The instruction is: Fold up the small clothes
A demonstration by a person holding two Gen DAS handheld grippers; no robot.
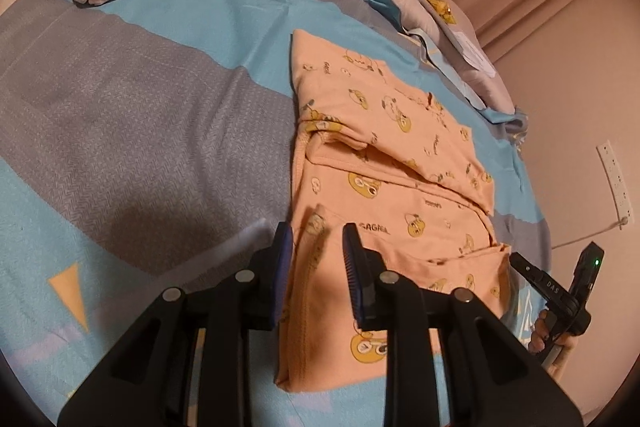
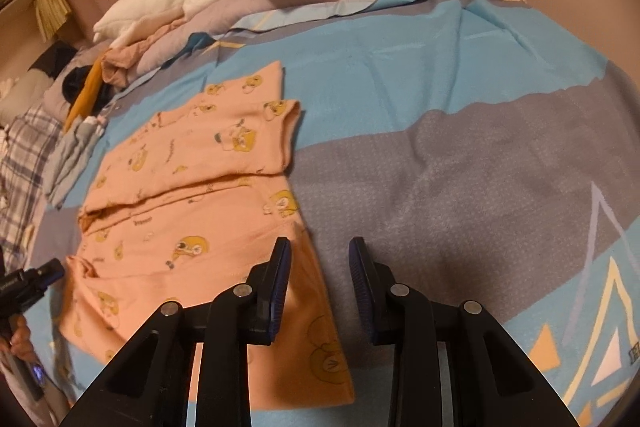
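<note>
Both claws hang open and empty over the bed (image 2: 440, 75): left claw (image 1: 318, 259) straddling the near hem of the peach pajama top (image 1: 384, 163), right claw (image 2: 320, 267) beside its other near corner. Partly folded, the top runs lengthwise away from both toward the pillows, so the left claw looks nearer for the next fold.
</note>
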